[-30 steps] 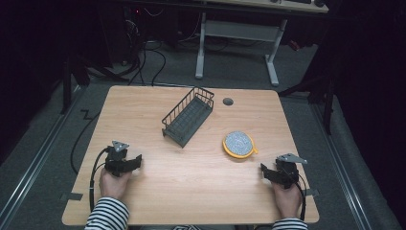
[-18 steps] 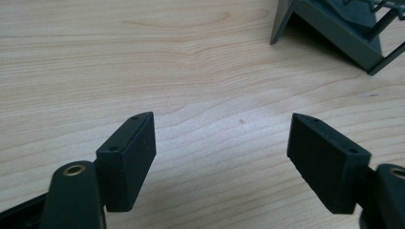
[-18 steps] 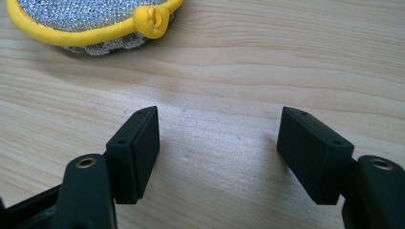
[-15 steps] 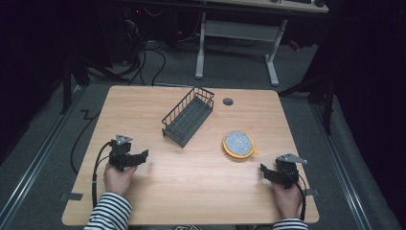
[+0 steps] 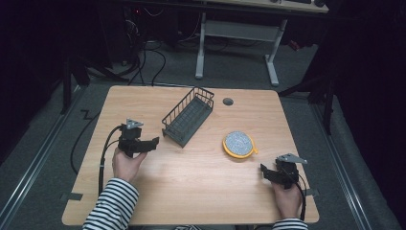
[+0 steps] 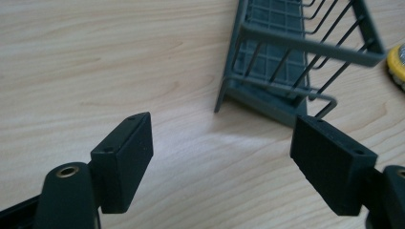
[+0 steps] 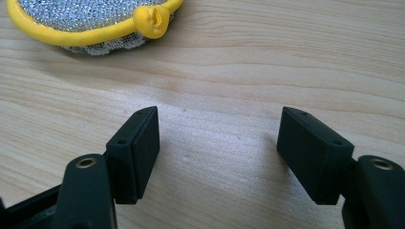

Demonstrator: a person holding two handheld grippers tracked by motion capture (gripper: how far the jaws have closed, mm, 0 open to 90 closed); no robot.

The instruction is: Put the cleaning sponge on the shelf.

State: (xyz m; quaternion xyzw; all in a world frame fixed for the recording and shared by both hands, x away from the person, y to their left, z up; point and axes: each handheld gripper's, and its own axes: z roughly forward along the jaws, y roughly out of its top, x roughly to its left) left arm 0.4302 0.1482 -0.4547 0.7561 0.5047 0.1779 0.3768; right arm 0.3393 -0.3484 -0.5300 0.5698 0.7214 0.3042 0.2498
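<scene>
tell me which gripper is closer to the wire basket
Left. The left gripper sits open just off the near end of the wire basket. The right gripper is open at the table's near right, beyond the yellow-rimmed scrubber.

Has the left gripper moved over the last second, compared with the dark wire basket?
Yes. In the high view the left gripper has gone up the table and rightward, closing on the near end of the dark wire basket, which lies where it was. Its jaws stand open.
</scene>
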